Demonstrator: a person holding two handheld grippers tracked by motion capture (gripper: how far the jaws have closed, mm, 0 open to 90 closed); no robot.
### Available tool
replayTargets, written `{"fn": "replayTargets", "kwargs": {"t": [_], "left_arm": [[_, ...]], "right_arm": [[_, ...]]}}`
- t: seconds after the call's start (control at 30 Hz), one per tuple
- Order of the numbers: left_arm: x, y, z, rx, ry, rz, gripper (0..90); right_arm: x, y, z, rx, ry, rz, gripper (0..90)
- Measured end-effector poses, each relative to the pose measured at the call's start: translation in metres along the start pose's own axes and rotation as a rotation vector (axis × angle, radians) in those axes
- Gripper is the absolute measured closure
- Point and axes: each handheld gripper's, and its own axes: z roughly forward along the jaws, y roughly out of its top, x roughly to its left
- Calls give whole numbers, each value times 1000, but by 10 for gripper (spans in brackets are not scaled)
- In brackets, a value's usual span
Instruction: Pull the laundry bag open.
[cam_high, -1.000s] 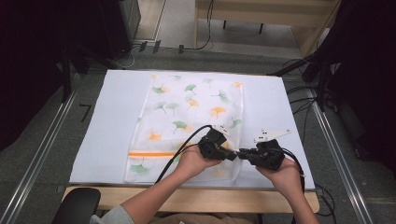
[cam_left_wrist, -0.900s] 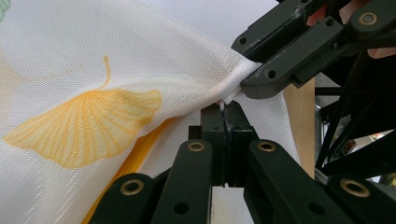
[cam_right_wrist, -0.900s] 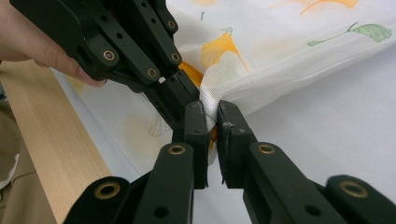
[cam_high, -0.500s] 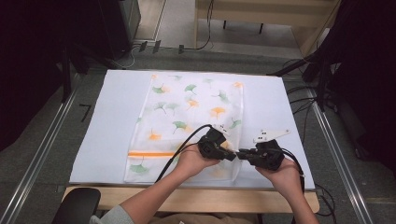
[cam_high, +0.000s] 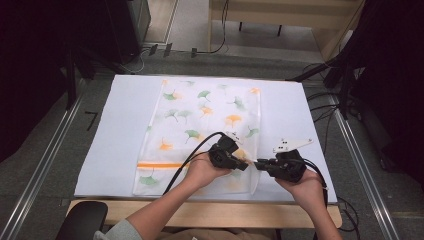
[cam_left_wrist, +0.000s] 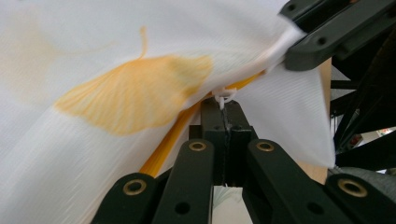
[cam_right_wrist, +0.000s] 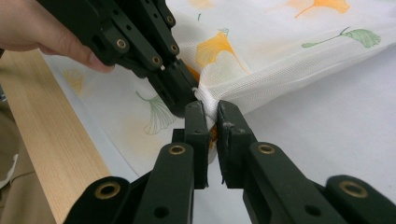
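Nearest the cam in the high view: person's forearms come up from the bottom edge, one hand on each tool. Left gripper (cam_high: 246, 167) and right gripper (cam_high: 259, 163) sit tip to tip, basically touching, over the near right part of the table (cam_high: 115, 150), which has a white cover w/ a wood front edge.

Left gripper view: left gripper (cam_left_wrist: 225, 103) is clamped tight, no gap btwn the jaws, pinching the edge of the cloth (cam_left_wrist: 121, 88) right by its orange stripe, w/ a bit of white thread poking out at the tips. Right gripper's jaw shows top right of that view, also on the cloth edge.

Right gripper view: right gripper (cam_right_wrist: 211, 112) is closed down on a bunched fold of the cloth (cam_right_wrist: 280, 51), thin slit left btwn the jaws w/ fabric in it. Left gripper (cam_right_wrist: 180, 95) bites the same corner just beside it; the hand (cam_right_wrist: 42, 30) holding it is upper left.

Farther out: the cloth (cam_high: 200, 115) is white mesh-ish fabric w/ green + orange ginkgo leaves, lying flat across the table middle toward the far edge, near right corner lifted by both tools. Beyond the table: grey floor, cables, dark gear.
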Motion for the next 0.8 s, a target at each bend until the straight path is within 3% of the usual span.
{"fn": "replayTargets", "kwargs": {"t": [0.33, 0.8], "left_arm": [[2, -4, -4, -7, 1, 0, 900], [-4, -7, -7, -24, 33, 75, 900]], "right_arm": [[-2, -1, -1, -8, -4, 10, 853], [-7, -3, -3, -12, 2, 37, 852]]}}
